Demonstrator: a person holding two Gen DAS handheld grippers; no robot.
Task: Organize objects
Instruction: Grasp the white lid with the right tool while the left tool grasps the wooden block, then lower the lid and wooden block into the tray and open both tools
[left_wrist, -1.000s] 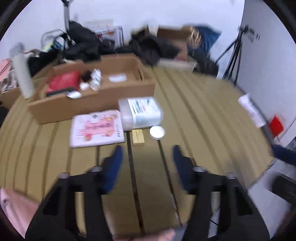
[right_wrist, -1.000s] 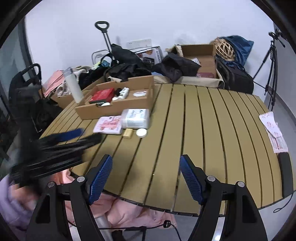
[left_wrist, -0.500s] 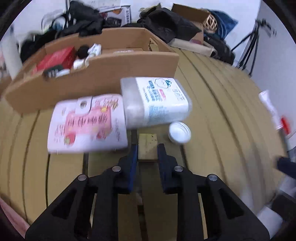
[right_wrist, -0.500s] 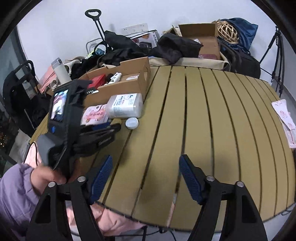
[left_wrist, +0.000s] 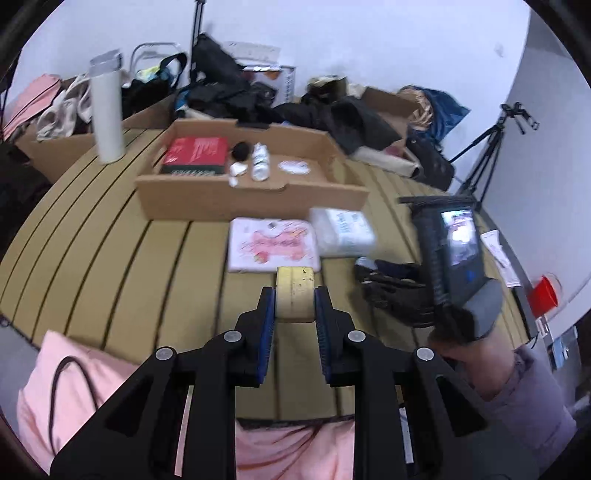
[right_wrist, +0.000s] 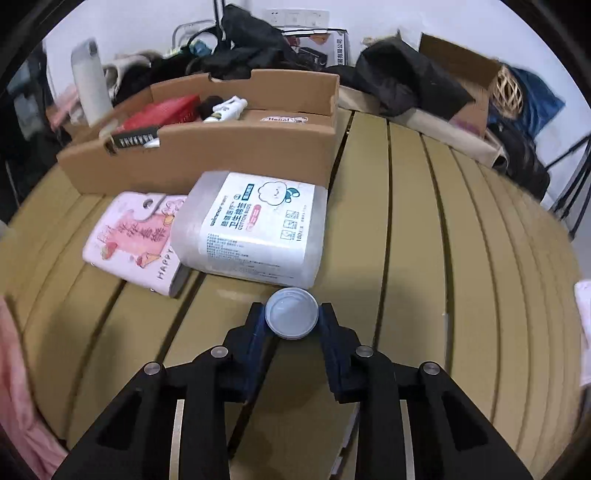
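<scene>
Block (left_wrist: 295, 293) now lifted, cap (right_wrist: 291, 313) newly pinched

Tan slatted table (right_wrist: 424, 229) with dark gaps. Brown cardboard box (right_wrist: 236, 147); red book (left_wrist: 195, 151) inside. Pale yellow block (left_wrist: 295, 293). White round lid (right_wrist: 291, 314). Pink-and-white packet (right_wrist: 133, 240) with pink drawings. Clear tub (right_wrist: 255, 229), white label, blue print. Blue pads (left_wrist: 267, 314) on black gripper.
</scene>
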